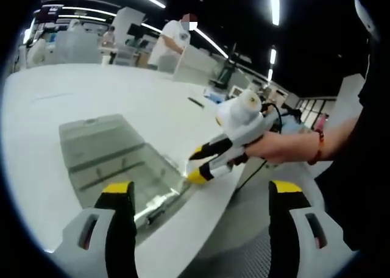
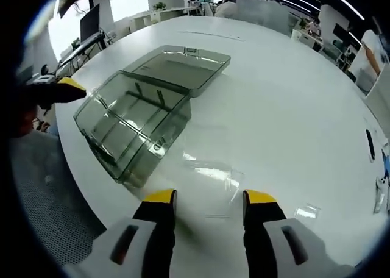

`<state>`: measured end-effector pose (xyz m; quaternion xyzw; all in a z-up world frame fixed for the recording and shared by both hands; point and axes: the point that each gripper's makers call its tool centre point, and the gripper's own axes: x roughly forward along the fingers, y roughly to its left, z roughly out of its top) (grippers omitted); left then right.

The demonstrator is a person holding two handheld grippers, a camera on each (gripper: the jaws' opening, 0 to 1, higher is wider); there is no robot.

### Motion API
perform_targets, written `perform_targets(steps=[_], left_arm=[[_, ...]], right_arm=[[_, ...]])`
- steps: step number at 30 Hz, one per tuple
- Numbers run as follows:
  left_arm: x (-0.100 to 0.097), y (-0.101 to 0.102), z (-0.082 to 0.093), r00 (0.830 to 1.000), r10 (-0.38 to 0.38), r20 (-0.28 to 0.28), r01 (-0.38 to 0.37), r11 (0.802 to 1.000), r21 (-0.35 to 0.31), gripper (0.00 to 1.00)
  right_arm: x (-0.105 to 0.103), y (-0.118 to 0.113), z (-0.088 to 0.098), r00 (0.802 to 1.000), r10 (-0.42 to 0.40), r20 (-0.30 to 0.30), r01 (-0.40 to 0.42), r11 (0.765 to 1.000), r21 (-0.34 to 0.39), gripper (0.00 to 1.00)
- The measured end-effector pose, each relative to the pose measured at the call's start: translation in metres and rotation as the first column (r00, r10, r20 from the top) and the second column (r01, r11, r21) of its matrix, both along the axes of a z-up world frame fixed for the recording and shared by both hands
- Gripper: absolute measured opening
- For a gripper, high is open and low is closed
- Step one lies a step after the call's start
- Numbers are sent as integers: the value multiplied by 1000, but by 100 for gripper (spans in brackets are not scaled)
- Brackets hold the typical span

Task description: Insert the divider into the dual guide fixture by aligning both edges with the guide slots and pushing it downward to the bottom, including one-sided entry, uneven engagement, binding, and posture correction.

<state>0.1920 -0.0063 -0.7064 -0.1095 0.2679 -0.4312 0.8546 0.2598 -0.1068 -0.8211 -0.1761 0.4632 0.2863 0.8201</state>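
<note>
The guide fixture is a clear plastic box (image 2: 131,128) with slotted ribs inside and its lid (image 2: 183,64) folded back flat on the white table (image 2: 286,107). A clear divider sheet (image 2: 210,174) lies flat on the table just beyond my right gripper (image 2: 210,199), which is open with nothing between its jaws. In the left gripper view the box (image 1: 122,162) sits ahead and to the left of my left gripper (image 1: 202,188), open wide and empty. The right gripper (image 1: 198,165), held by a hand, hovers by the box's near corner. The left gripper's yellow tip (image 2: 64,89) shows beside the box.
A small clear piece (image 2: 306,211) lies to the right of the right gripper. A black pen-like object (image 2: 369,144) rests farther out on the table. The table's curved edge (image 1: 201,223) runs under the grippers. A person (image 1: 173,40) stands at benches behind.
</note>
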Motion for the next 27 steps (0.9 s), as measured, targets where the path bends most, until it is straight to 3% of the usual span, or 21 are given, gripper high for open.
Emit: perform_targets(steps=[10,27], left_arm=[[1,3,0,1000,11,2,-11,1000,3,89],[1,0,3,1000,6,6,-6,1000,-4,89]], right_arm=[[0,1,0,1000,5,-4,-5,1000,9,30],[4,-1,11,999,-6,45,5,1000,27,30]])
